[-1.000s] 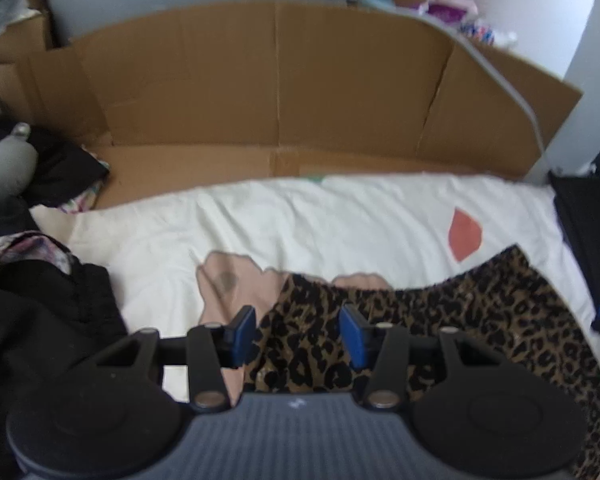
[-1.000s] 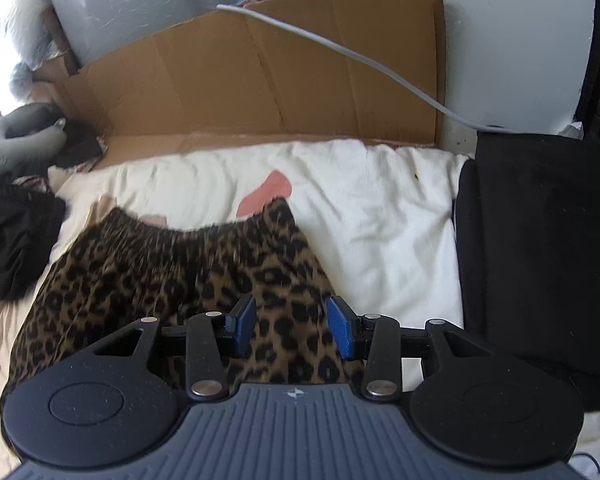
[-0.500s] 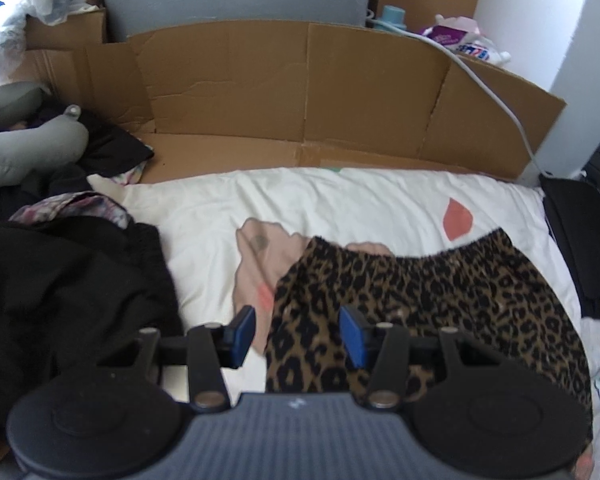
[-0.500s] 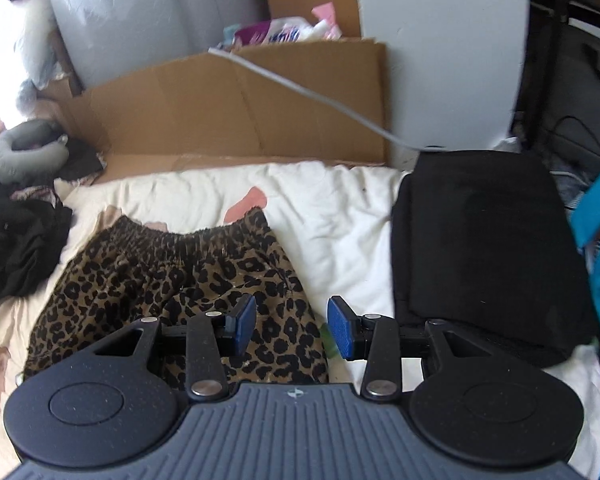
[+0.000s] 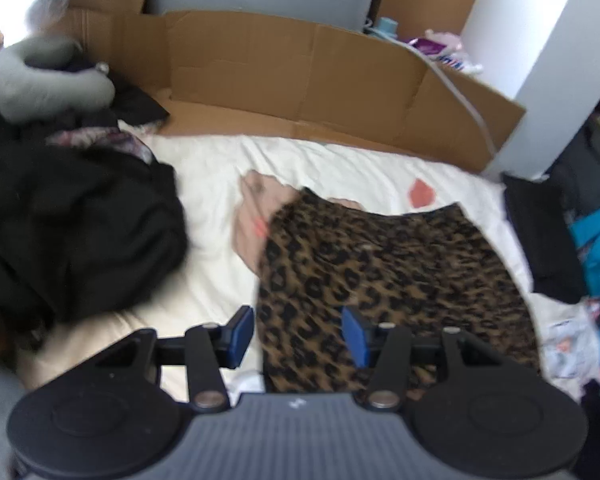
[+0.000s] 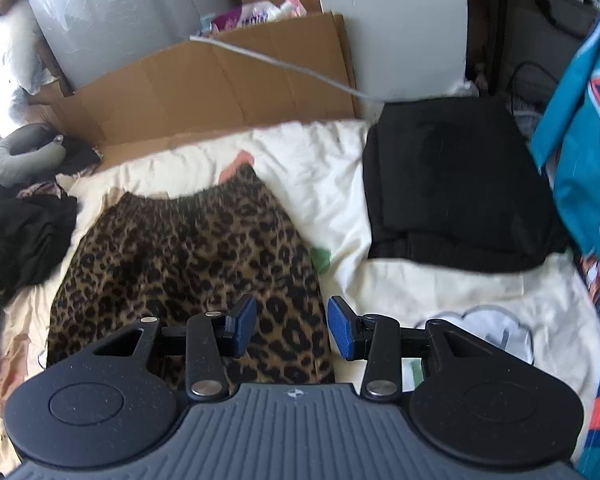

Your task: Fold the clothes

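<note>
Leopard-print shorts (image 5: 384, 276): brown with black spots, gathered waistband at the far edge, lying flat on the cream bedsheet (image 5: 332, 160). Left gripper (image 5: 298, 334) and right gripper (image 6: 292, 326): both tilted down above the near hem, fingers parted, nothing held. Folded black garment (image 6: 452, 184) beside, right.

Leopard-print shorts (image 5: 384, 276) are showing brown with black spots, lying on a cream bedsheet (image 6: 332, 168); blue pads (image 6: 344, 330) are gleaming.
</note>
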`<state>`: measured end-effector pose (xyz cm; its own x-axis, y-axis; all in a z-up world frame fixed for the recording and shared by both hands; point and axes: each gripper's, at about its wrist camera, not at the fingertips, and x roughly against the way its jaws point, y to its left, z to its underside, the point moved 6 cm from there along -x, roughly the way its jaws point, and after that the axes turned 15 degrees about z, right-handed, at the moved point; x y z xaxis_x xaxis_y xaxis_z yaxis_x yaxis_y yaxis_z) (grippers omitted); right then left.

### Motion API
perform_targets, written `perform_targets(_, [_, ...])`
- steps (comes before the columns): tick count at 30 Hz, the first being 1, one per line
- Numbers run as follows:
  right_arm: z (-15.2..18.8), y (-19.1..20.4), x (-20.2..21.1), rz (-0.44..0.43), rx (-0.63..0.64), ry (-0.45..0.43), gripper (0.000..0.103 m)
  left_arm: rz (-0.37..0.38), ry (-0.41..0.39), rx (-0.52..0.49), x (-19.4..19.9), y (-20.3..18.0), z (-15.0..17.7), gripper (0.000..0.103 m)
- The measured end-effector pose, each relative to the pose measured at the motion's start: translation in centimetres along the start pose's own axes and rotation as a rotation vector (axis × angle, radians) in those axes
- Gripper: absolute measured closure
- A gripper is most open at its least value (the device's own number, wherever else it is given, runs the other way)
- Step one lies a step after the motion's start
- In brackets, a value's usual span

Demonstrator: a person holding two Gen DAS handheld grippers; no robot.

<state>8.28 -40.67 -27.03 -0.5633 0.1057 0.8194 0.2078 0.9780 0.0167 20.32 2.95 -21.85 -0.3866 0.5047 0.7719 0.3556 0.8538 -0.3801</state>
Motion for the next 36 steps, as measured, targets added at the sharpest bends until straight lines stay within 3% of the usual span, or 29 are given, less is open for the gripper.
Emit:
perform_targets(4, [2.5, -0.2, -1.2, 0.025, -0.03, 0.026, 0.056, 0.026, 0.035, -0.072, -0.4, -2.2, 2.6, 0.051])
perform_targets(8, [3.9, 0.6, -1.5, 0.001, -0.017, 0.06, 0.056, -0.009, 0.094, -0.141, -1.2, -3.9, 5.2, 0.051])
perform_targets(14, [5.1, 0.6, -0.5, -0.032, -0.052, 0.055, 0.056, 0.0, 0.155, -0.191, -2.2, -6.5, 7.4, 0.051])
perform_targets(27, [6.9, -1.6, -0.8, -0.074, -0.144, 0.066, 0.056, 0.029, 0.275, -0.271, -4.8, -11.5, 10.4, 0.051])
perform_targets(36, [7.5, -1.8, 1.0, -0.044, -0.067, 0.076, 0.056, 0.101, 0.296, -0.308, -7.4, -12.8, 11.3, 0.051])
